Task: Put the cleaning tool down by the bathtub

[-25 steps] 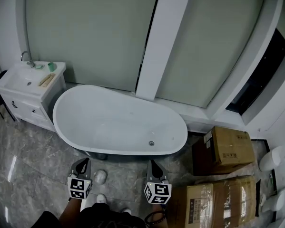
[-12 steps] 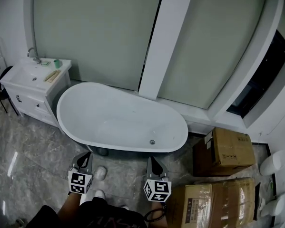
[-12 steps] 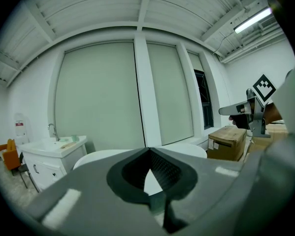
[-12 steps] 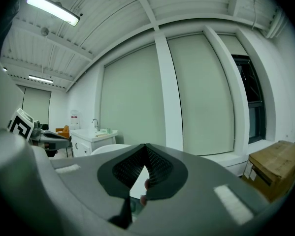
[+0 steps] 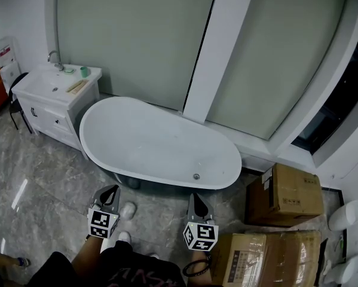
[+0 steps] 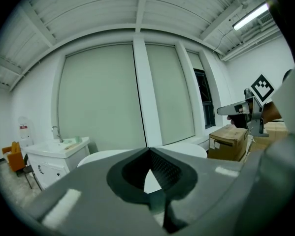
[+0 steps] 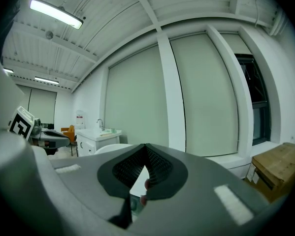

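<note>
The white oval bathtub (image 5: 158, 148) stands on the marble floor in the middle of the head view. No cleaning tool shows in any view. My left gripper (image 5: 112, 189) hangs in front of the tub's near rim, towards its left end, jaws shut and nothing held. My right gripper (image 5: 192, 196) hangs beside it, below the drain, also shut and empty. In the left gripper view the jaw tips (image 6: 148, 150) meet in front of the tub (image 6: 186, 150). The right gripper view shows the same closed tips (image 7: 145, 145).
A white vanity with sink (image 5: 58, 94) stands left of the tub, with a green cup (image 5: 83, 72) and a tan object (image 5: 76, 86) on it. Cardboard boxes (image 5: 289, 193) sit at the right. The person's white shoes (image 5: 127, 210) are near the left gripper.
The head view has shifted, so the tub and vanity sit further right and higher. Both grippers stay shut in about the same place.
</note>
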The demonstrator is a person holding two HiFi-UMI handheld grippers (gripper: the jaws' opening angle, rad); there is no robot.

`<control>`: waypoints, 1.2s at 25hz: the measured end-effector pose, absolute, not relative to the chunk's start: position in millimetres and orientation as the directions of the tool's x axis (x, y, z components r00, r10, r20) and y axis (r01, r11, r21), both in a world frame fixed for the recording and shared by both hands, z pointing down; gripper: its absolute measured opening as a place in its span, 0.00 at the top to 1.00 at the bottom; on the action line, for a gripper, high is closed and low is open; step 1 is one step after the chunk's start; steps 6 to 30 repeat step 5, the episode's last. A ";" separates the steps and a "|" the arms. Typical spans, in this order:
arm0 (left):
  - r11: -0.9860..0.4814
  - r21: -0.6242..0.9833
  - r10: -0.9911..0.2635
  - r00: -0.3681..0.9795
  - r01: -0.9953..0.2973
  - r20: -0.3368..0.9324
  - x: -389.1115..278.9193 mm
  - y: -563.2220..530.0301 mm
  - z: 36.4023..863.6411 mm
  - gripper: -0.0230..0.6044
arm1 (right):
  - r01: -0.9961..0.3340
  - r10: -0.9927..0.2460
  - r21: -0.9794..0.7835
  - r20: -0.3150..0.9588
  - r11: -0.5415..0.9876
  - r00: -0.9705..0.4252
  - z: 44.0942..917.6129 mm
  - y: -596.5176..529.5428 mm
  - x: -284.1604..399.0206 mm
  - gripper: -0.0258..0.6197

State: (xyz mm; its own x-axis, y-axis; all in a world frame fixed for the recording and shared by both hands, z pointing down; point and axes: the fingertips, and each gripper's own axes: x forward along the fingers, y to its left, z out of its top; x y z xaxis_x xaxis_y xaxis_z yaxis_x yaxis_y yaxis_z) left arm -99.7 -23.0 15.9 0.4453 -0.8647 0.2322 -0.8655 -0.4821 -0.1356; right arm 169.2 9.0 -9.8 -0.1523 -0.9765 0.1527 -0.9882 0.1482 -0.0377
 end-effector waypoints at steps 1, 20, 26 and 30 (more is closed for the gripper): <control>-0.481 -0.142 -0.866 0.444 -0.865 0.231 -99.5 -22.6 16.1 0.96 | -0.988 -0.977 -0.037 0.150 0.150 -0.154 -10.5 9.2 169.8 0.93; -0.466 -0.167 -0.878 0.431 -0.869 0.208 -98.2 -23.9 14.5 0.96 | -0.988 -0.977 -0.034 0.144 0.153 -0.157 -13.0 10.2 175.1 0.93; -0.466 -0.167 -0.878 0.431 -0.869 0.208 -98.2 -23.9 14.5 0.96 | -0.988 -0.977 -0.034 0.144 0.153 -0.157 -13.0 10.2 175.1 0.93; -0.466 -0.167 -0.878 0.431 -0.869 0.208 -98.2 -23.9 14.5 0.96 | -0.988 -0.977 -0.034 0.144 0.153 -0.157 -13.0 10.2 175.1 0.93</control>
